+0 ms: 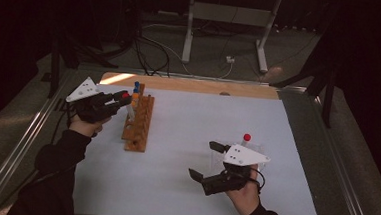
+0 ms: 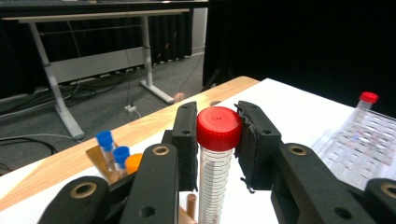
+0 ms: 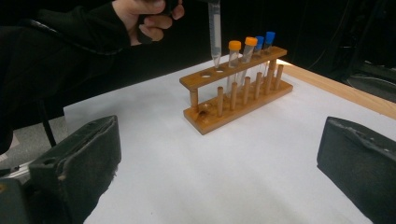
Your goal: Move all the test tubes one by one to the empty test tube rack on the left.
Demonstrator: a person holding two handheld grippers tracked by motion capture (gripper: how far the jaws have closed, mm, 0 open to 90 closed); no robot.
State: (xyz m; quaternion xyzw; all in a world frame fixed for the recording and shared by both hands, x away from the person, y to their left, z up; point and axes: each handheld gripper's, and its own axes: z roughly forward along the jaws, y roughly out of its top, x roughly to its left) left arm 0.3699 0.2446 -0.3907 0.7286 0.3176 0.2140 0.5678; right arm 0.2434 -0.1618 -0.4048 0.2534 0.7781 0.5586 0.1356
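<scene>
The left gripper clamps a red-capped tube by its cap, the tube hanging upright with its tip just above the wooden rack beneath it. The right gripper, well apart, gapes wide and empty.

A: What do the tools look like?
B: The left gripper and right gripper are black, each topped by a grey three-cornered plate; brass-ringed holes in the jaws, worn dark pads.
A: Clothing?
B: Black long sleeves
</scene>
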